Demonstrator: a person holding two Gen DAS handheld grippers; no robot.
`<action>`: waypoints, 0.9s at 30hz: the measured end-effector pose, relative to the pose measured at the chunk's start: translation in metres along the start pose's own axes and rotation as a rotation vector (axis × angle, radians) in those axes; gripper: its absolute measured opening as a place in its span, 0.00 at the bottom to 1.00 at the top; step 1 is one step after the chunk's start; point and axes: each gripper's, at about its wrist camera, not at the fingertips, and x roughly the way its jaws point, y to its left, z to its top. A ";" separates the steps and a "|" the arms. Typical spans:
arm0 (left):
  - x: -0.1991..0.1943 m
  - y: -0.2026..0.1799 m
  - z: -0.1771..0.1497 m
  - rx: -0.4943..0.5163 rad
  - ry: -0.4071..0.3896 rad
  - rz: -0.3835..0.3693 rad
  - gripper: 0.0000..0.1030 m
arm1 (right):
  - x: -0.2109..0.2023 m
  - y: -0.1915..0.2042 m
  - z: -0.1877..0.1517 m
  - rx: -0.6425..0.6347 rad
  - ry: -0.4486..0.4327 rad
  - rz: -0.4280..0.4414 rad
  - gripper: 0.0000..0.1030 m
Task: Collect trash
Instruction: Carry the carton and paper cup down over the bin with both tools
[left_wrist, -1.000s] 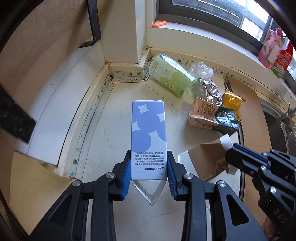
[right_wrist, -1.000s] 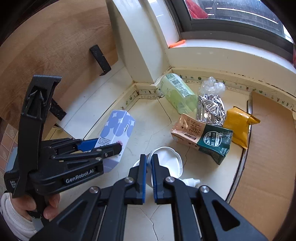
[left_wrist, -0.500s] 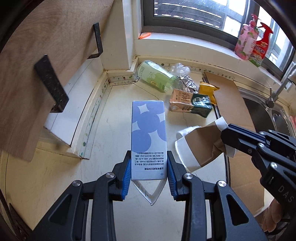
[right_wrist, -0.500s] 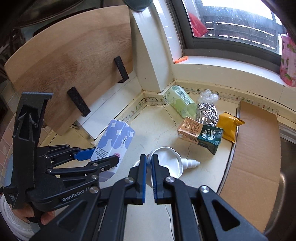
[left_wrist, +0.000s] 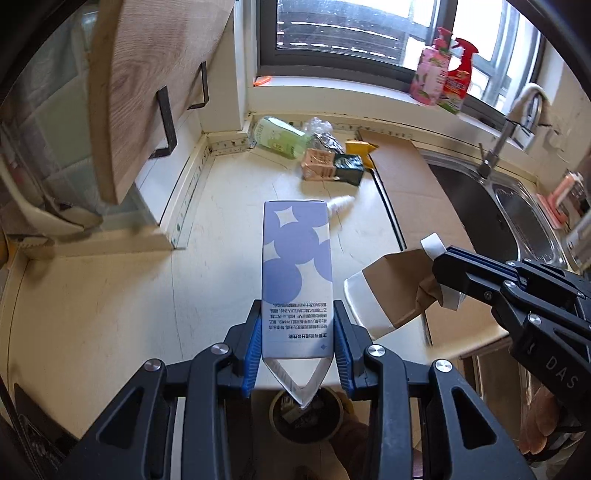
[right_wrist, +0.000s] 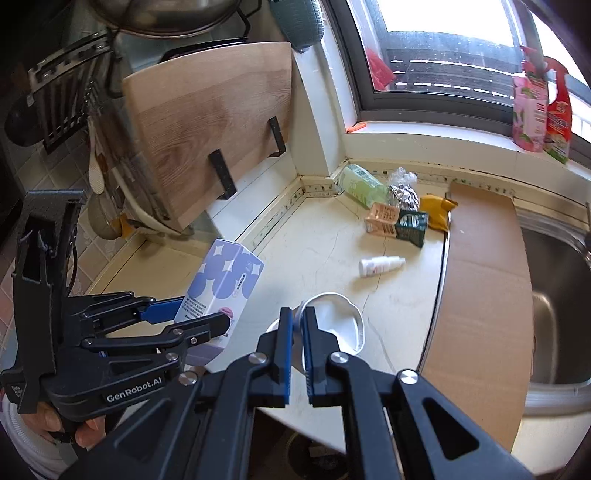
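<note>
- Two pieces are leaving the counter (right_wrist: 321, 236): you are pulling both grippers back toward its edge, over a bin (left_wrist: 306, 417) below.
- Left gripper (left_wrist: 297, 345) is pinching the blue-dotted carton (left_wrist: 295, 273); right gripper (right_wrist: 296, 332) is pressing flat the paper cup (right_wrist: 338, 325) rim.
- Remaining trash pile (right_wrist: 395, 210) is sitting in the far corner.
- Readable: "GenRobot.AI", "DAS".

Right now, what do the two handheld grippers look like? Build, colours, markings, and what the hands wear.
Both are black plastic linkage grippers with silver pivot bolts and blue ribbed finger pads. The left gripper carries white "GenRobot.AI" lettering on its body; a white ribbed cuff sits at that hand. The right gripper shows white "DAS" lettering on its side. No cables visible.
</note>
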 end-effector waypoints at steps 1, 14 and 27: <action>-0.004 -0.001 -0.008 0.002 0.001 -0.008 0.32 | -0.004 0.005 -0.007 0.001 0.000 -0.007 0.05; -0.024 -0.011 -0.123 0.050 0.086 -0.095 0.32 | -0.035 0.063 -0.124 0.040 0.085 -0.058 0.05; 0.051 -0.009 -0.200 -0.022 0.292 -0.124 0.32 | 0.025 0.036 -0.216 0.157 0.295 -0.129 0.05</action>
